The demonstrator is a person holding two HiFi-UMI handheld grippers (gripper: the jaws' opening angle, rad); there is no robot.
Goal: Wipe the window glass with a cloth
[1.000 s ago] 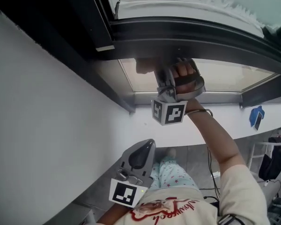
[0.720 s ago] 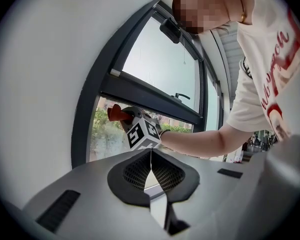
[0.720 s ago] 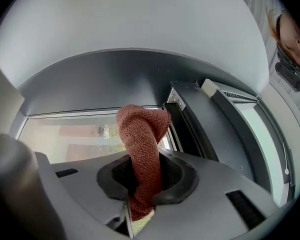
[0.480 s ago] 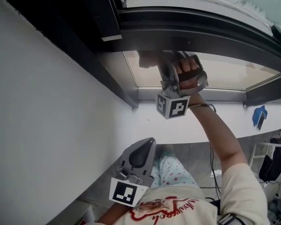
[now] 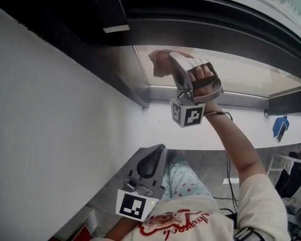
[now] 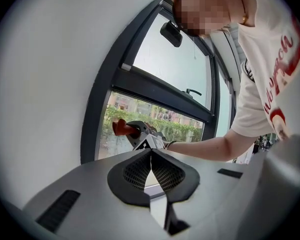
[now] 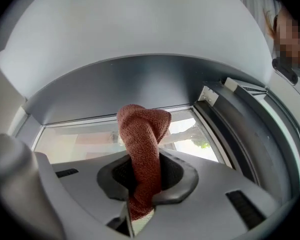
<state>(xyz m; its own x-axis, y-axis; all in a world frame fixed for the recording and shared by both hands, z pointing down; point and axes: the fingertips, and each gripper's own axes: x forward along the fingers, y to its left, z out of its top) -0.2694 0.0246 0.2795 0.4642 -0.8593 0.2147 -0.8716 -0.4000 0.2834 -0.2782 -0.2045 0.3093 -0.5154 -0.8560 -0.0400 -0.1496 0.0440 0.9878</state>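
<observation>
The right tool [image 7: 140, 181] clamps a rust-red cloth [image 7: 142, 134] jutting beyond its jaws toward the window glass [image 7: 75, 141]. The left tool [image 6: 151, 170], held lower, is clenched empty.

Left hand-held gripper [image 5: 159, 150], right hand-held gripper [image 5: 174, 58] grey; white T-shirt [image 5: 261, 200], red print [image 5: 175, 224]; pale star-dotted trousers [image 5: 185, 182]

A rust-red knitted cloth [image 7: 142, 144], bunched upright in the right hand-held gripper [image 7: 145, 179], rises before the window glass [image 7: 75, 144].

Lower end of the cloth [image 7: 140, 134] is hidden between the right hand-held gripper [image 7: 142, 176] jaws; a blue object [image 5: 279, 128] at 3 o'clock is too small to identify.
</observation>
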